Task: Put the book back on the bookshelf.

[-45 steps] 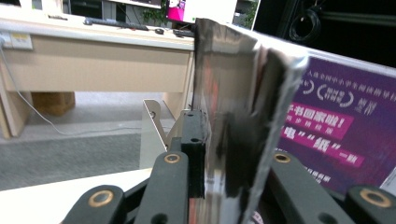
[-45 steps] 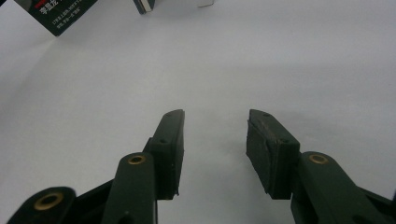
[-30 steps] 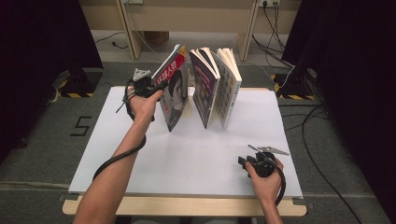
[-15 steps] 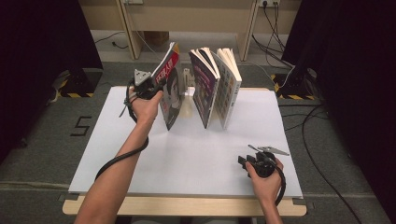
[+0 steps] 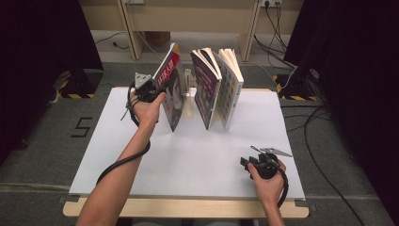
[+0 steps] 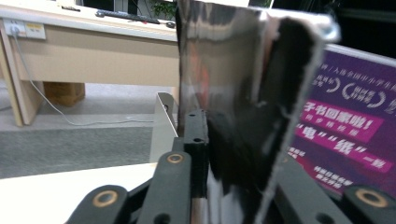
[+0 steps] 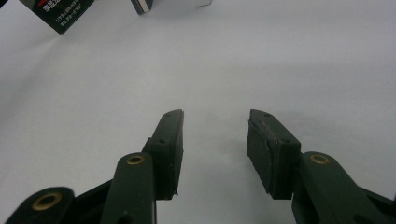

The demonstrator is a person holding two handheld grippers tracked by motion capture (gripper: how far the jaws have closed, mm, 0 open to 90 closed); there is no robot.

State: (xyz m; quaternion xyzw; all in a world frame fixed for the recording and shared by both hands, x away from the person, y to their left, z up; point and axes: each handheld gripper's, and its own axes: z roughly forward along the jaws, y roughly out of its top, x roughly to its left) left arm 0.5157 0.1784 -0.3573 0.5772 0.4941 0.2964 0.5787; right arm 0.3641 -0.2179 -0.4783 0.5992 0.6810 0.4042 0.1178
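Note:
A book with a red and black cover (image 5: 170,94) stands tilted at the left end of a row on the white table (image 5: 197,155). My left gripper (image 5: 153,92) has it between its jaws. In the left gripper view the left pad (image 6: 196,135) lies against the book's glossy cover (image 6: 224,93). The far pad is hidden behind the book. These jaws have just been opening a little, with the book still between them. My right gripper (image 5: 249,162) rests near the table's front right. Its jaws (image 7: 215,140) are open over bare white surface.
A purple-covered book (image 5: 207,89) and a pale book (image 5: 230,84) stand upright to the right of the held one. A white metal bookend (image 5: 188,96) stands between them and it. Cables and desk legs lie on the floor behind the table.
My left hand has swung the red and black book leftward, off the other two, so a gap shows the bookend. My right gripper has not moved.

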